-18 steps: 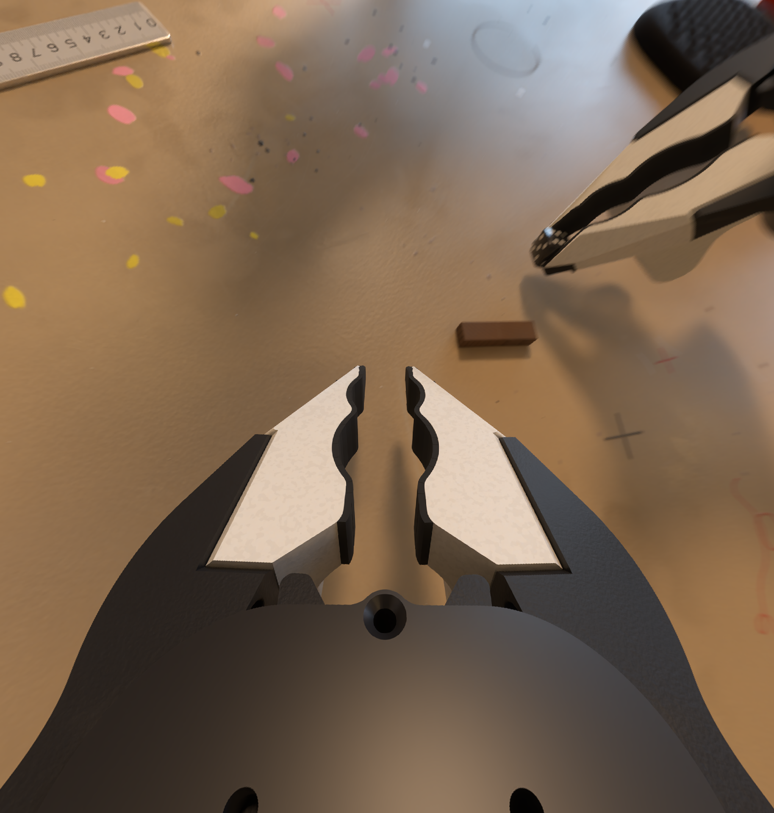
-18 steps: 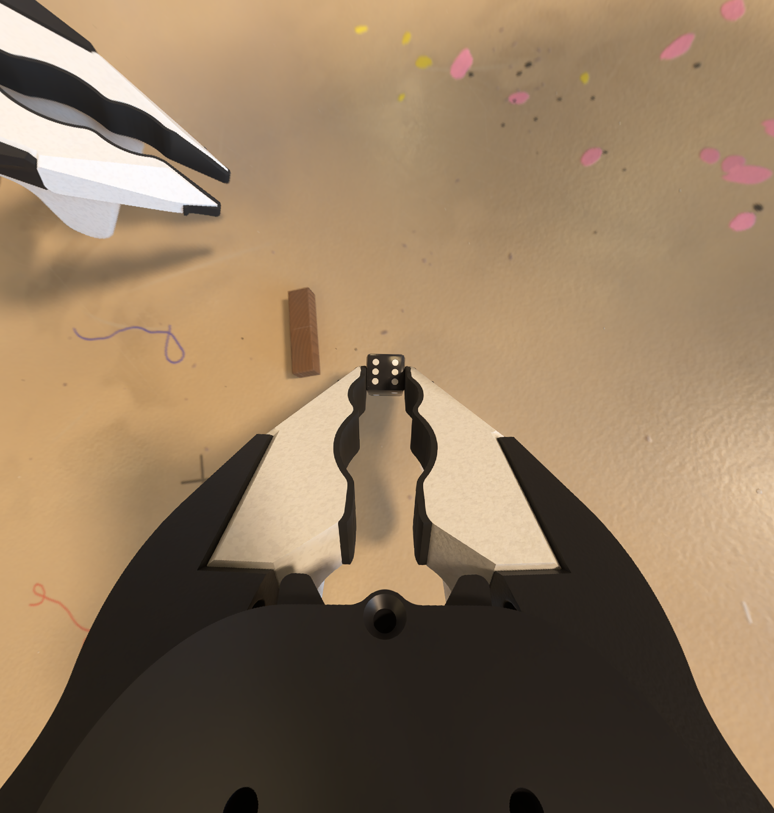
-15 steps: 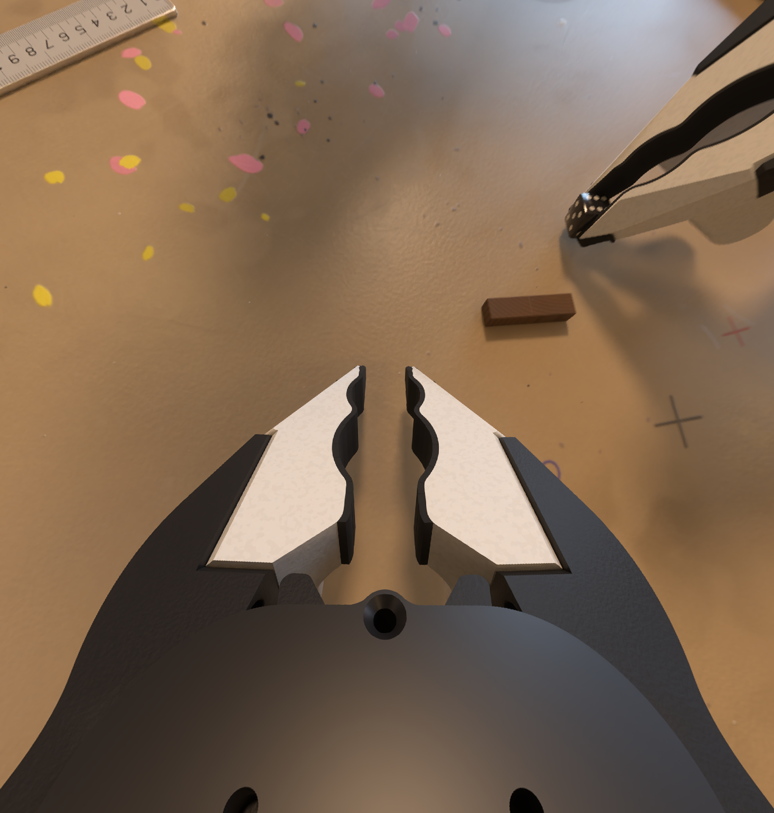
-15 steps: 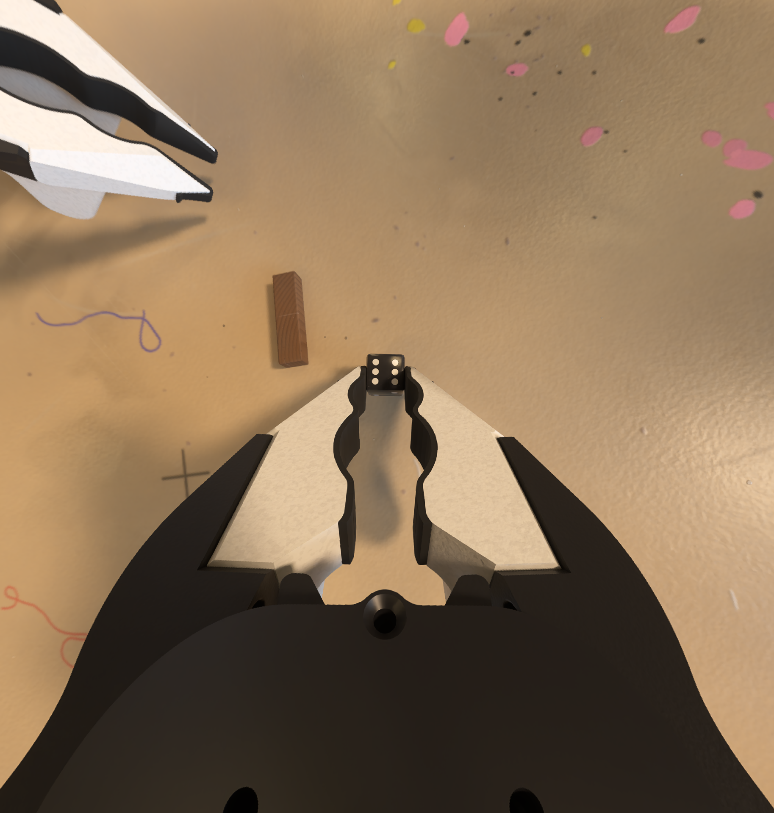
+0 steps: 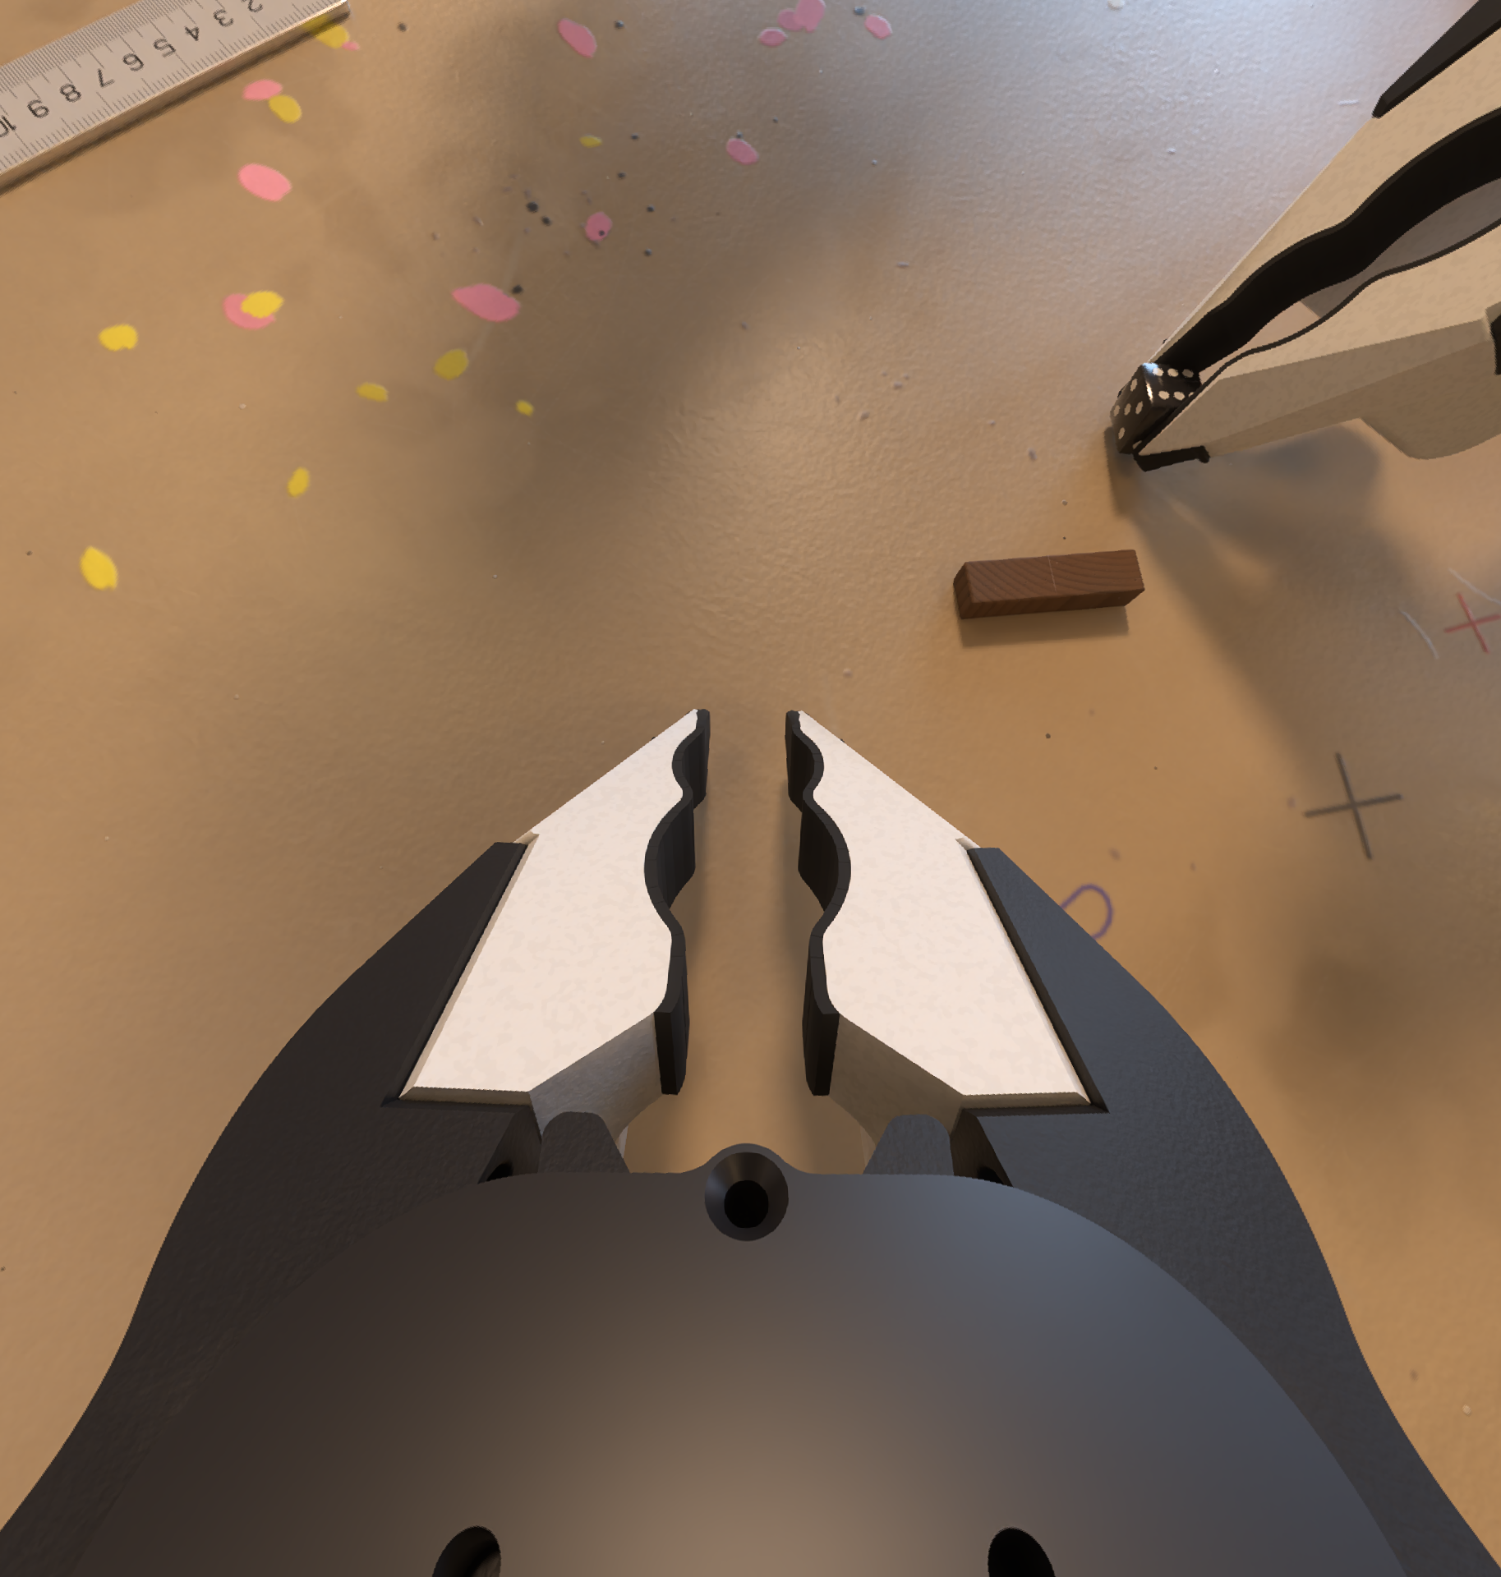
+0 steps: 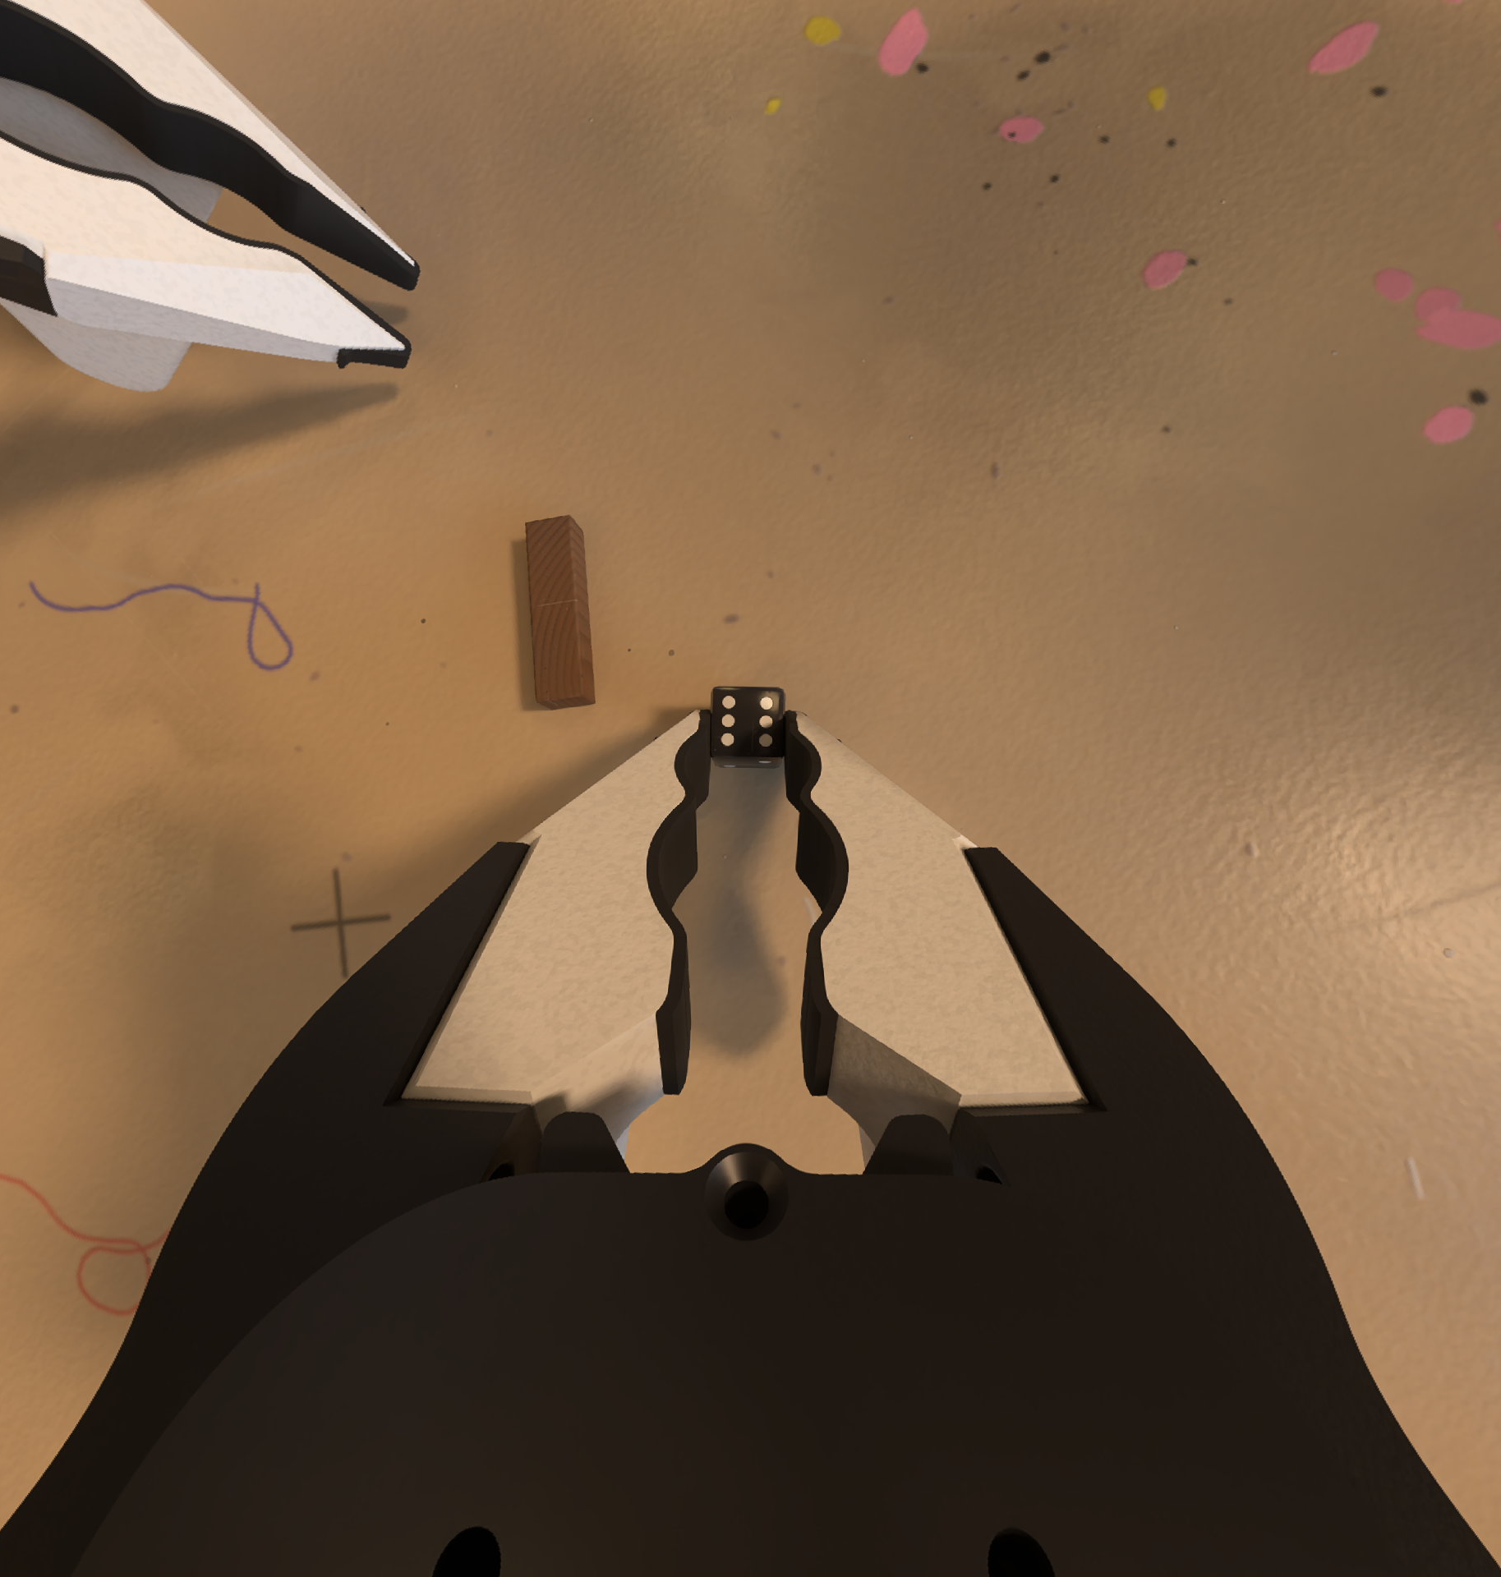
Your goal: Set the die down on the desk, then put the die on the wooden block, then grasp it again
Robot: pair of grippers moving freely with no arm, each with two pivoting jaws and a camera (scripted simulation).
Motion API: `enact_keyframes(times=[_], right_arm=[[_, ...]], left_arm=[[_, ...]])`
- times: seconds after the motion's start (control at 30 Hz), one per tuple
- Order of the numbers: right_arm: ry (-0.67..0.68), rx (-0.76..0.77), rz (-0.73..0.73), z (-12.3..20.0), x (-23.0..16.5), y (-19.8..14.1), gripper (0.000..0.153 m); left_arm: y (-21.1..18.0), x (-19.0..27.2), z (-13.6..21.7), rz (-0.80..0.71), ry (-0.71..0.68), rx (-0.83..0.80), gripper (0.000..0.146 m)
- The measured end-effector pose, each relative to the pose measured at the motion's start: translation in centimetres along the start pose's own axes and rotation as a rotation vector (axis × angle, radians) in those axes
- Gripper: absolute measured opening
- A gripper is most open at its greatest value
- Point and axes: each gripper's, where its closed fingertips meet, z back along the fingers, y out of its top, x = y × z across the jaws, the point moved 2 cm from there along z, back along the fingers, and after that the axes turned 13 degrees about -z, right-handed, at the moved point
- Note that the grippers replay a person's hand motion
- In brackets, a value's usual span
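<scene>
My right gripper [image 6: 747,725] is shut on a small black die [image 6: 747,721] with white pips, held at the fingertips. In the left wrist view the die [image 5: 1149,408] sits at or just above the desk, with the lower fingertip [image 5: 1169,456] down at the surface, a little beyond the wooden block [image 5: 1050,583]. The brown block lies flat on the desk, just left of the die in the right wrist view [image 6: 559,610]. My left gripper [image 5: 747,725] is open with a narrow gap and empty, hovering short of the block; it also shows in the right wrist view [image 6: 397,311].
A metal ruler [image 5: 115,77] lies at the far left. Pink and yellow paint spots [image 5: 260,307] dot the tan desk. A pen cross [image 5: 1353,806], a purple scribble [image 6: 175,597] and a red scribble [image 6: 47,1220] mark the surface.
My right gripper has carried the die down close to the desk, past the block. My left gripper's view has shifted slightly, and its jaws stand as before.
</scene>
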Motion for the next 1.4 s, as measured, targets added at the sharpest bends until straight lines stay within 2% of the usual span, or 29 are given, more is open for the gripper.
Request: enact_keyframes(times=[0.2, 0.27, 0.33, 1.2, 1.4], right_arm=[[-0.012, 0.002, 0.017, 0.0, 0.0, 0.0, 0.017], [-0.016, 0.009, 0.023, 0.1, 0.0, 0.2, 0.033], [-0.016, 0.016, 0.025, 0.1, 0.0, 0.3, 0.039], [-0.036, 0.025, 0.051, 0.4, 0.2, 0.4, 0.043], [-0.014, 0.06, 0.097, 1.3, -0.1, 0.9, 0.045]], left_arm=[[0.0, 0.0, 0.0, 0.0, 0.002, 0.001, 0.018], [0.0, 0.0, 0.0, -0.001, 0.002, 0.001, 0.018], [0.0, 0.0, 0.0, -0.002, 0.002, 0.003, 0.017], [-0.3, -0.1, -0.3, 0.014, -0.007, -0.007, 0.017], [-0.4, 0.1, -0.4, 0.013, -0.013, -0.008, 0.018]])
